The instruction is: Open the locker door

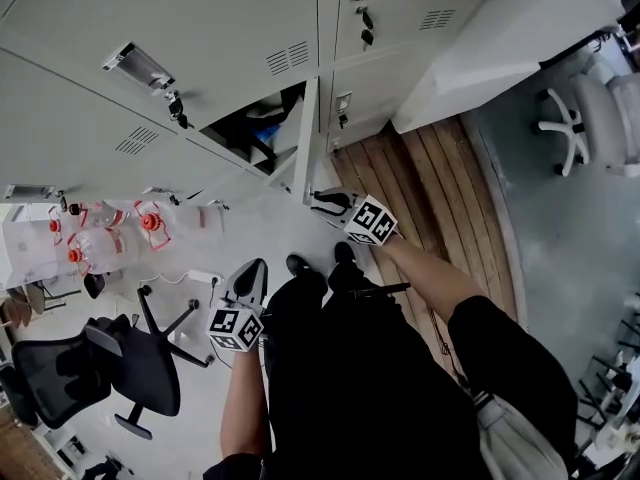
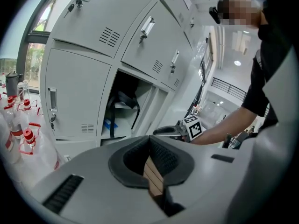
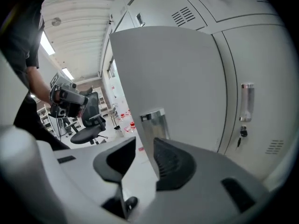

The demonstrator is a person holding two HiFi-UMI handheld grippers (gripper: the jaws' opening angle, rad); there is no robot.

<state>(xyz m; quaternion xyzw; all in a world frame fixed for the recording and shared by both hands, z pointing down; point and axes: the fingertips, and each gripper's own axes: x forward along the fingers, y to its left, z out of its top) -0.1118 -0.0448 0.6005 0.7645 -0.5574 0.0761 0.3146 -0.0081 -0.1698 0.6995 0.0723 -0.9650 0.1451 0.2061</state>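
You are keeping the left gripper [image 2: 149, 141] close in by your body, well apart from the lockers. Its fingers are clenched tip to tip on nothing, and only a sliver of flooring is showing through the gap behind the tips.

You are stretching the right gripper [image 3: 145, 148] forward on an extended arm. Its fingers are standing released and apart, straddling the free edge of the locker door [image 3: 173, 73]. One pad is sitting right by the door's outer face, while a strip of daylight is showing between the other pad and the edge — so nothing is being squeezed. The chrome handle [image 3: 154, 122] is sitting on the door just beyond the fingertips.

From your head camera the door is standing swung out, nearly edge-on, and the open compartment [image 1: 255, 128] behind it is showing dark things inside.

Farther off to your left, a black office chair [image 1: 130, 368] is standing near clear bottles [image 1: 100, 243] with red caps. To your right, a wooden strip [image 1: 430, 208] is running along the foot of the lockers.
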